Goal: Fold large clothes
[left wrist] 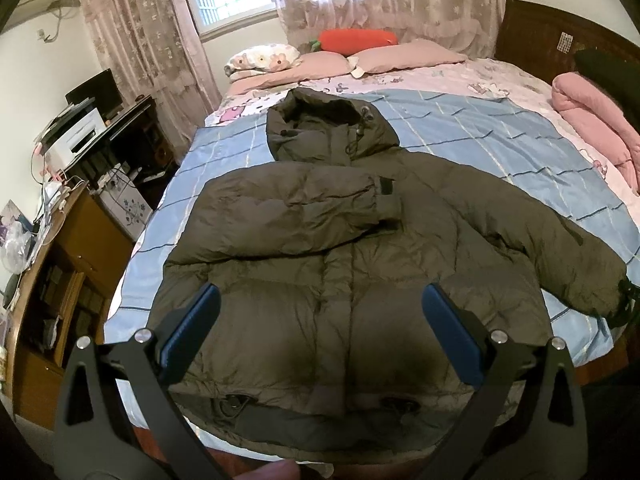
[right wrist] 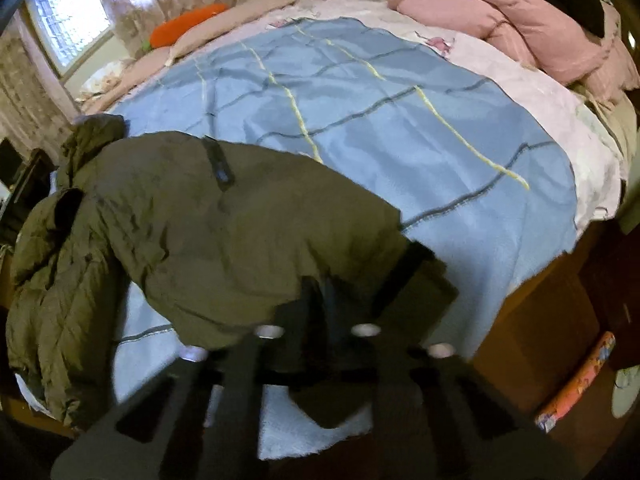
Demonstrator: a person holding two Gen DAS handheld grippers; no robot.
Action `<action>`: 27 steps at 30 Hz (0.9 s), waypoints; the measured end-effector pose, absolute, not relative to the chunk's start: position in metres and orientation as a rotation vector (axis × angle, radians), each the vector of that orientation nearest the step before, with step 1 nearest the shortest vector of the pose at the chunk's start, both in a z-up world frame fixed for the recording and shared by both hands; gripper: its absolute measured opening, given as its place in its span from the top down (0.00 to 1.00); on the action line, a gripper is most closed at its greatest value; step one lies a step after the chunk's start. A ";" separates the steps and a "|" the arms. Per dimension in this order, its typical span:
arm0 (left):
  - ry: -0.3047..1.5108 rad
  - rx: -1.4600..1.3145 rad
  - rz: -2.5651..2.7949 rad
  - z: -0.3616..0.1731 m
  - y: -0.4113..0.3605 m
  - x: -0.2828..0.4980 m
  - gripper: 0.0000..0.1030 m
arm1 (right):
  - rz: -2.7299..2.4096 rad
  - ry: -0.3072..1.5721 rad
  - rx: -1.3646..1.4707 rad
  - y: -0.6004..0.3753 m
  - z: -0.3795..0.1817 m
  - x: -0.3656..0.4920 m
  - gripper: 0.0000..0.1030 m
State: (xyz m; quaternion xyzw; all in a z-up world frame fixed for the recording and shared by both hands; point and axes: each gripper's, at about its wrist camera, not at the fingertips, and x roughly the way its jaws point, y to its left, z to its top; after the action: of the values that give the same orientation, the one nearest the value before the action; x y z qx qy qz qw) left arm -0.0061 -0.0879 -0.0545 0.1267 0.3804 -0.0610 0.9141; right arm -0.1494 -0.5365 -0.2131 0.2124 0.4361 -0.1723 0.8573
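Now the olive puffer jacket lies front-up on the blue checked blanket, one sleeve folded across its chest. Left gripper hovers spread wide, holding nothing. Right gripper is clenched on the other sleeve's cuff at 6 o'clock.

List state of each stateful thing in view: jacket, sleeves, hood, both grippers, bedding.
Jacket: flat on the blue blanket, front up, closed.
Left-side sleeve: folded across the chest.
Other sleeve: stretched outward, cuff end in the right gripper.
Hood: laid out flat, pointing at the pillows.
Left gripper: open, above the hem, holding nothing.
Right gripper: shut on the cuff.
Blue blanket: spread, lightly wrinkled.
Pink quilt: bundled at the bed edge.
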 end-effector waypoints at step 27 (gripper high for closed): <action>0.716 0.096 -0.176 -0.001 -0.041 -0.016 0.02 | -0.294 0.837 0.202 -0.489 -0.051 -0.070 1.00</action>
State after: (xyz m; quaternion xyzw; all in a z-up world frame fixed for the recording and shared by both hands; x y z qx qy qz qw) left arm -0.0159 -0.0409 -0.0009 0.0469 0.3497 -0.0862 0.9317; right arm -0.0698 -0.4886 -0.0505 0.0977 0.4041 -0.1421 0.8983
